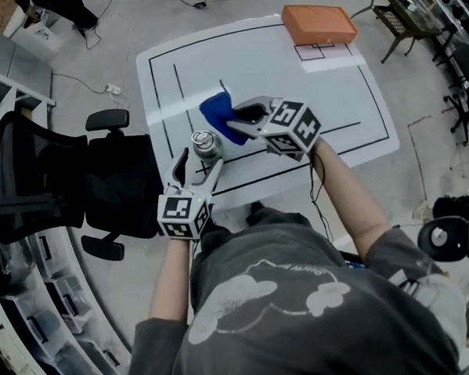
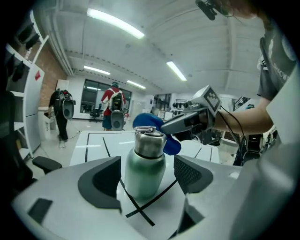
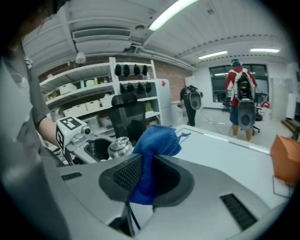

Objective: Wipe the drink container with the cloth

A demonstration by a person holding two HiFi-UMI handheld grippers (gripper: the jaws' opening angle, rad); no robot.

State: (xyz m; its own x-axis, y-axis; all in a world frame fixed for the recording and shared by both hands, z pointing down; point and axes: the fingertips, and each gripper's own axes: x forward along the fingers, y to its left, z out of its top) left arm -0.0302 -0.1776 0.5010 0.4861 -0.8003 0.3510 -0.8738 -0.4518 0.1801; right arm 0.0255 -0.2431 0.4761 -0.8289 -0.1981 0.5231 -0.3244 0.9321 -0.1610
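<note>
A green steel drink bottle [image 1: 205, 143] with a silver cap stands upright near the front left edge of the white table [image 1: 292, 86]. My left gripper [image 1: 200, 163] stands open around it: in the left gripper view the bottle [image 2: 145, 164] sits between the two pads with a gap on each side. My right gripper [image 1: 237, 120] is shut on a bunched blue cloth [image 1: 217, 113], held just right of and behind the bottle's cap. In the right gripper view the cloth [image 3: 154, 145] bulges out past the pads, and the bottle cap [image 3: 119, 146] shows to its left.
An orange box [image 1: 318, 23] lies at the table's far right corner. A black office chair [image 1: 62, 188] stands close to the table's left side, with shelving [image 1: 38, 326] behind it. Two people with backpacks [image 2: 112, 105] stand far beyond the table. Black lines mark the tabletop.
</note>
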